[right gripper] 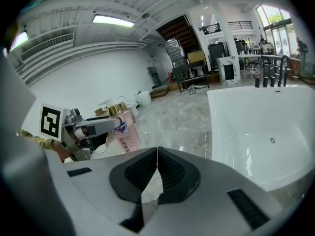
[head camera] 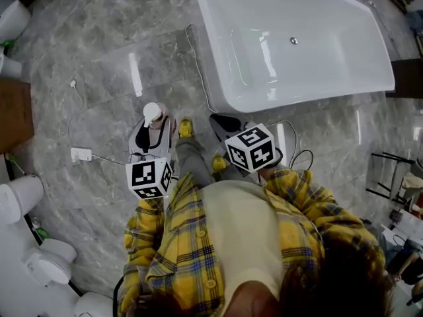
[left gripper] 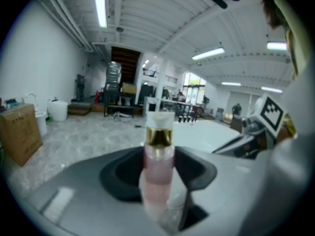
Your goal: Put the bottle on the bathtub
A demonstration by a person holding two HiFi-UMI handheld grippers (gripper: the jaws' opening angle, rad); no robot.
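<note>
Pink body, gold collar, white cap: the bottle (left gripper: pixel 158 151) stands upright in the left tool (left gripper: pixel 158 181), pads pinching its lower half, well short of the white bathtub (head camera: pixel 304 101) ahead. The right tool (right gripper: pixel 156 154) rides alongside, jaws pressed together with nothing in them.

The danger from here, I'd say, is that the grip sits low on a tall bottle, so a quick swing could tip it in the pads. That glossy tub rim looks narrow too, and an off-centre set-down could send the bottle sliding into the basin. A cable (head camera: pixel 197 65) trails on the floor by the tub's near corner, which is a trip risk.

Hard to read: the bottle's base is buried between the jaws, the head view shows little more than its cap, and the tub's far end is cut off.
</note>
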